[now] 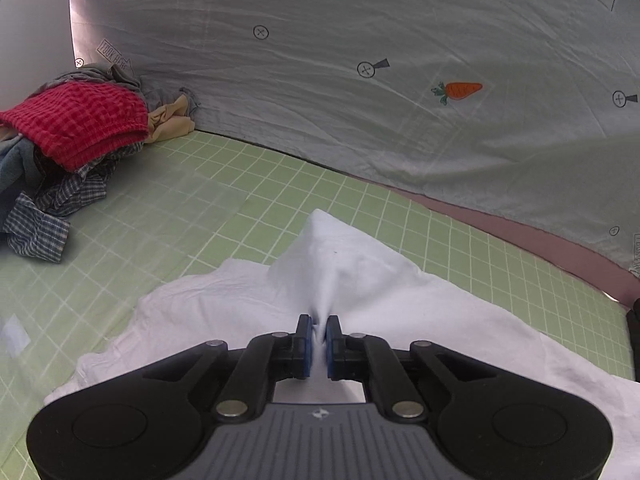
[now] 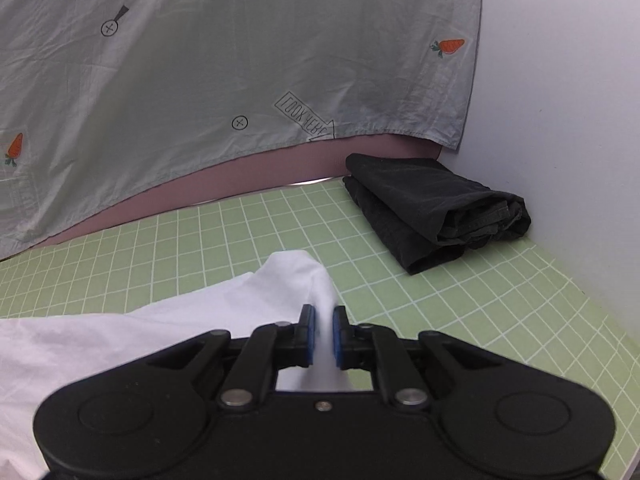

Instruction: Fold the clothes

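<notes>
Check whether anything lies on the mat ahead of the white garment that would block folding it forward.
Nothing visible does. Both grippers, left and right, pinch the white garment; the clothes pile and folded black garment sit off to the sides.

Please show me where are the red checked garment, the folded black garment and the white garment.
red checked garment (image 1: 80,120), left wrist view, on its top face.
folded black garment (image 2: 424,204), right wrist view, on its upper layer.
white garment (image 1: 400,300), left wrist view, on the flat part right of the left gripper (image 1: 319,322).

1. Lit evenly and softly — no glare, only faint shadows.
2. Bent hard by fisheye distortion, corners vignetted black.
3. Blurred slightly on the white garment (image 1: 360,280) near the lens.
</notes>
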Demonstrator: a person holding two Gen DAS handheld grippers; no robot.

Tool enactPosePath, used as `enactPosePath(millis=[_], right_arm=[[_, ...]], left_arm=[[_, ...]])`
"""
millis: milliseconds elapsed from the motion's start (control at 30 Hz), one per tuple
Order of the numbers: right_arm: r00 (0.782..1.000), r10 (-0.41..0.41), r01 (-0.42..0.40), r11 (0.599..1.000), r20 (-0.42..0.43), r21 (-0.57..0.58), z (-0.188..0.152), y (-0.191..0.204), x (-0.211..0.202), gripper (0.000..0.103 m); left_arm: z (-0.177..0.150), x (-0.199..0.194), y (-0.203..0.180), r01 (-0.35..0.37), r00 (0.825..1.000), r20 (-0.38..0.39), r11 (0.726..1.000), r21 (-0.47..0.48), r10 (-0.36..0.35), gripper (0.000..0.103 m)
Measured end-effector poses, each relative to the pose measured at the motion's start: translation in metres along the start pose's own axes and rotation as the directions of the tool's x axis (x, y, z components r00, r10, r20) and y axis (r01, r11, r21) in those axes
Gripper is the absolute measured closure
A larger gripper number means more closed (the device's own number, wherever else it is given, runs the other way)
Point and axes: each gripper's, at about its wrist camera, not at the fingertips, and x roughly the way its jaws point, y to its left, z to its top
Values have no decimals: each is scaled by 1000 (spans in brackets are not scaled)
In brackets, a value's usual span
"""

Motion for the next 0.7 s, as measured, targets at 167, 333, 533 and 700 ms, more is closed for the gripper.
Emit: enactPosePath(millis=[167,333,533,700], right_arm=[[995,29,-30,999,91,9,3,-13,-51,94],[992,29,-27,999,126,-20,-16,-20,-84,94],[1000,30,-30,998,-4,-57,-70,-29,-90,94],[989,30,-50,990,-148,-134,-128,-22,-74,94]], left_arm=[[-7,-57,11,8,998,65,1000,-21,-6,96],[-44,-77,25,-29,999,22,999,-15,30,96],[-118,-76,42,-129,983,-135,992,5,128,96],[-158,-59,53,-186,964,-190,982,23,187,96]])
